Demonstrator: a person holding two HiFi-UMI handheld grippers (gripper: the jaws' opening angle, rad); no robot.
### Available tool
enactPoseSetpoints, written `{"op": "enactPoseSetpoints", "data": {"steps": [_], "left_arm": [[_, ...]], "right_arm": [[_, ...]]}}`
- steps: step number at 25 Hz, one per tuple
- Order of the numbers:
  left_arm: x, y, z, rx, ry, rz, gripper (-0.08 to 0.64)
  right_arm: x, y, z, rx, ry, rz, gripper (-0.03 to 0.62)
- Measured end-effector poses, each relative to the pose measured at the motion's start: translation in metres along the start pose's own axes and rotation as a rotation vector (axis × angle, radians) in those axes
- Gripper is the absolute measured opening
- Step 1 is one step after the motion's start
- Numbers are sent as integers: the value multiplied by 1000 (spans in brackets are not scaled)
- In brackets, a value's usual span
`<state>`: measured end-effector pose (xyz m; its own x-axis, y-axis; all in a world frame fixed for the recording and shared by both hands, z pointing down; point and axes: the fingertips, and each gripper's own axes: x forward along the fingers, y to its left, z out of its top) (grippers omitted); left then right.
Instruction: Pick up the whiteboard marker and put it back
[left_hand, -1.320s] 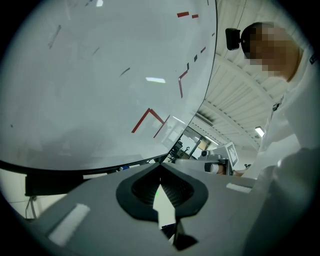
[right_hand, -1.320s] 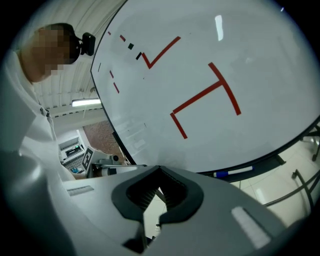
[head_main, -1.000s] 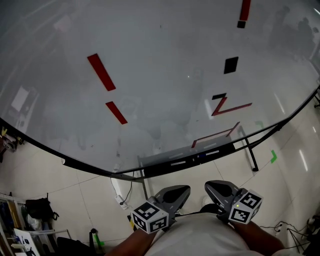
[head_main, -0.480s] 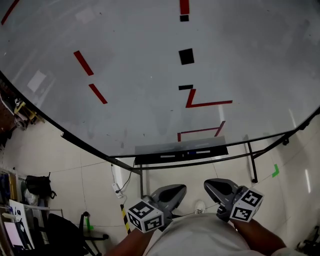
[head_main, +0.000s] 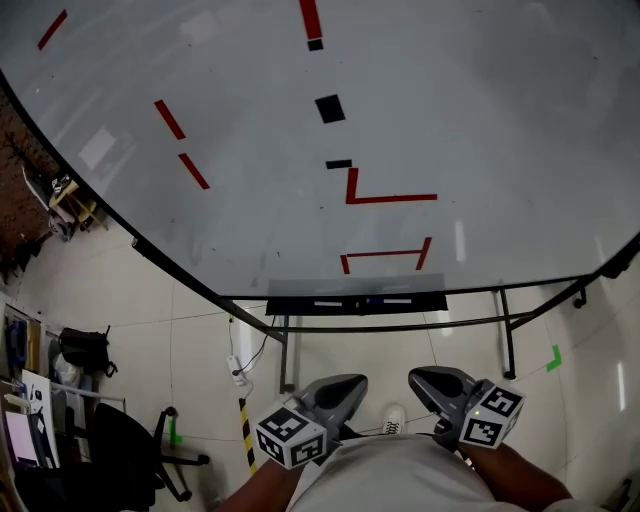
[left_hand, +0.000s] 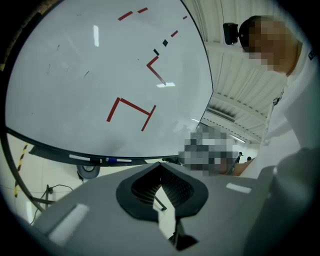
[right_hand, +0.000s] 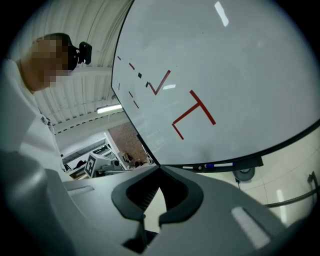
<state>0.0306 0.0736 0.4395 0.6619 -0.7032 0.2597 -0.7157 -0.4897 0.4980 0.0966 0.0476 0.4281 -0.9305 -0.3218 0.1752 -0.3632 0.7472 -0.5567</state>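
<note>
**Whiteboard faced two idle grippers**

Glossy whiteboard (head_main: 480, 120) with red marks (head_main: 390, 198) stood ahead. The slim, smooth whiteboard marker (head_main: 390, 300) lay on its dark tray (head_main: 285, 305), well ahead of both grippers. The left gripper (head_main: 345, 385) and right gripper (head_main: 430, 382) held ribbed jaws together, empty. Nudged by unopened tips, the round barrel might roll off.

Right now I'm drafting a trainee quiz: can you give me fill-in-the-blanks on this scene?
The lines on the whiteboard are ___ in colour.
The whiteboard markers lie in the ___ along its lower edge.
The left gripper and right gripper both have their jaws ___, holding nothing.
Missing words: red; tray; shut.
</note>
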Motion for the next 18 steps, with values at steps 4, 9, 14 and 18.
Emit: {"op": "enactPoseSetpoints", "data": {"steps": [4,9,14,18], "left_arm": [[-4,-1,-1,9,40,-24,17],[-17,4,6,47,67,-65,17],[-33,12,2,48,80,-89,17],[-42,19,-3,46,90,-100,17]], "right_arm": [[1,5,4,1,-34,-29,0],[19,21,4,-13,-49,-51,0],[36,36,-7,0,-60,-82,0],[41,40,-14,2,-61,-110,0]]}}
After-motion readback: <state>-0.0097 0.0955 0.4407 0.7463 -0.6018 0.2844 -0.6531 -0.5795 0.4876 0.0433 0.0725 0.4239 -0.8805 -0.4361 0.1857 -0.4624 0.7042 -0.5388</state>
